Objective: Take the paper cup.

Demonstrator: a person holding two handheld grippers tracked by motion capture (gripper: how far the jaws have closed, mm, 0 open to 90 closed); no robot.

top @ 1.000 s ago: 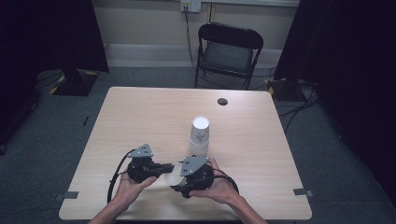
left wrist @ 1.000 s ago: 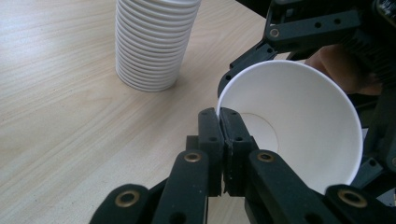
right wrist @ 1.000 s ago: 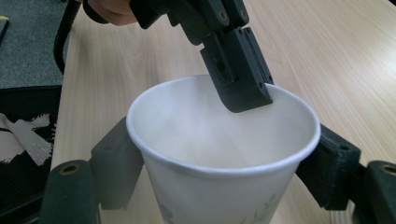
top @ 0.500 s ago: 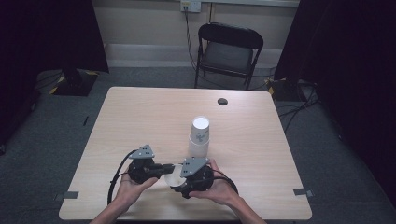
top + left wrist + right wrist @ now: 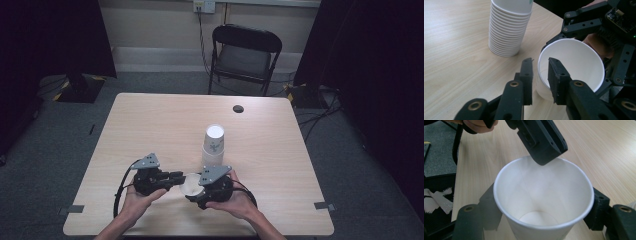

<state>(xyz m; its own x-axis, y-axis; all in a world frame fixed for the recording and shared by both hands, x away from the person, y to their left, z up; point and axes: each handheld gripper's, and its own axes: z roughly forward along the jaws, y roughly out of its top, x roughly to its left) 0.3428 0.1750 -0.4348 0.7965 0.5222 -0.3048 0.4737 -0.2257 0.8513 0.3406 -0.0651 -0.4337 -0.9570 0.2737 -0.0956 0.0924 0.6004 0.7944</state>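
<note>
Cup point(image 5: 544, 202) of white paper sits near the worktop's point(image 5: 150, 125) front edge, clasped round its wall by the right hand-held gripper point(image 5: 200, 187). The left hand-held gripper point(image 5: 540, 72) straddles its rim, jaws just opening, pads clear. The cup stack point(image 5: 214, 145) stands just behind.

Both grippers point(image 5: 176, 176) point(image 5: 192, 186) low, jaws meeting.

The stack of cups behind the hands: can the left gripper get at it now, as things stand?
Probably yes. The stack of cups stands apart, with bare table before it, but the left gripper straddles the single cup's rim and must withdraw first.
</note>
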